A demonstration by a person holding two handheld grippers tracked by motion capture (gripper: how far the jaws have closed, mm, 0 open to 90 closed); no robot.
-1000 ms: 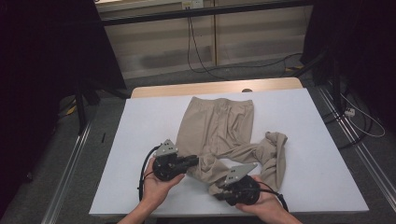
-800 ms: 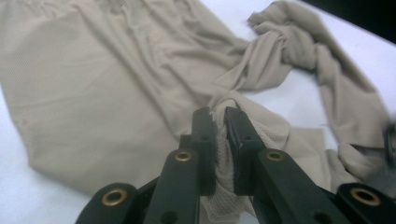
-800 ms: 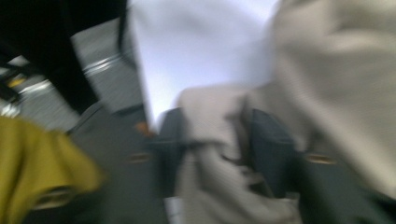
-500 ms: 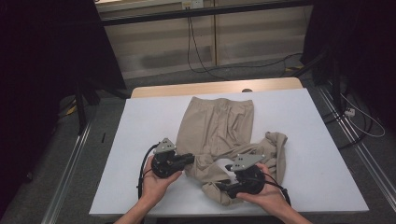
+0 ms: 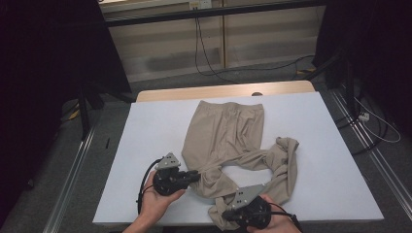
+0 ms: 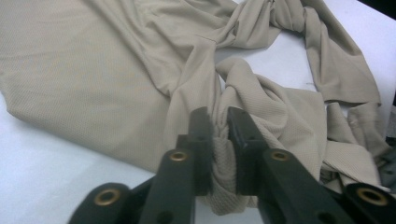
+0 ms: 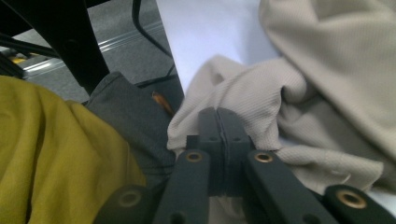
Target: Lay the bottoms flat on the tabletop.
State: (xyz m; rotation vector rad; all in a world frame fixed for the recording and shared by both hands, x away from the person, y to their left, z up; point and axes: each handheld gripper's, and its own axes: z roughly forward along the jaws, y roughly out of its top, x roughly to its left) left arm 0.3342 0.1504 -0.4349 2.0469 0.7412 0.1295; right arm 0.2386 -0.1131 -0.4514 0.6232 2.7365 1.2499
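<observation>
Both grippers, left (image 6: 220,128) and right (image 7: 219,123), pinch the beige trousers (image 5: 228,136).

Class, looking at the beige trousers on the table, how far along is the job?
Done: the waist end of the beige trousers lies flat on the white table. In hand: the left gripper pinches a bunched fold; the right gripper is shut at a hem. Left: both legs remain twisted.

I see the trousers (image 5: 228,141) lying on the table (image 5: 155,131), my left tool (image 5: 194,175) at their left, my right tool (image 5: 224,213) at their near edge.
</observation>
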